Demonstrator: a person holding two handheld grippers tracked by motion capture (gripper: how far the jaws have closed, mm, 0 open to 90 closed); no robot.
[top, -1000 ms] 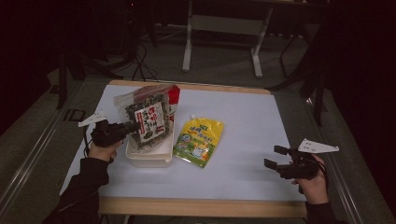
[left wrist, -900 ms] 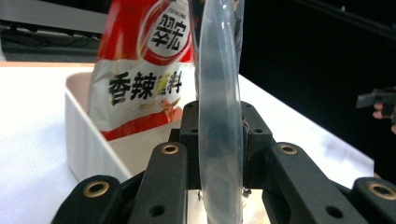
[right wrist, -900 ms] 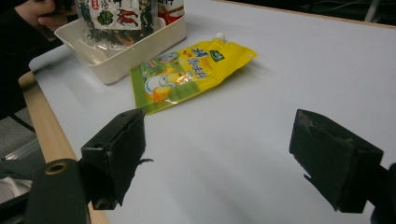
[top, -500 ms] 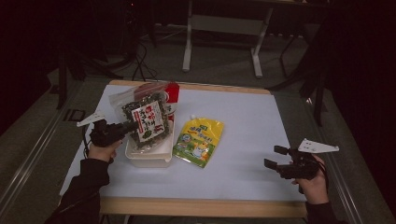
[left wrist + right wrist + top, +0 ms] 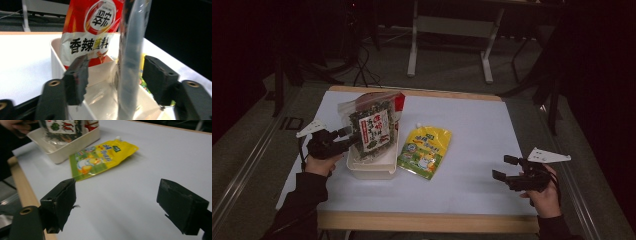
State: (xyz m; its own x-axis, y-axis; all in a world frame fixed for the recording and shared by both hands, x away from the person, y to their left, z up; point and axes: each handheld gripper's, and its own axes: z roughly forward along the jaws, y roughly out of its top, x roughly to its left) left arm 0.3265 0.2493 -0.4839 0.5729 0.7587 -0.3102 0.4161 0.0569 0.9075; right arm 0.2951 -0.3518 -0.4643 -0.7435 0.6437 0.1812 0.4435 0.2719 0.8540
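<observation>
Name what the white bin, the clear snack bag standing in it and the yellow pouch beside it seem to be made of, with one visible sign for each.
White bin: apparently rigid plastic with a smooth, slightly glossy finish; its walls hold their shape. Clear snack bag: thin transparent plastic film, since the dark contents show through and the edge catches light. Yellow pouch: likely flexible laminated plastic, glossy and printed, lying flat with a small spout.

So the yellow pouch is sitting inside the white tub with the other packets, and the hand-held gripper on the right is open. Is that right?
Not quite. The yellow pouch lies flat on the table beside the white tub, not inside it; the high view shows this. The tub holds the red packet and the clear packet. The right hand-held gripper is open, as you said.
</observation>
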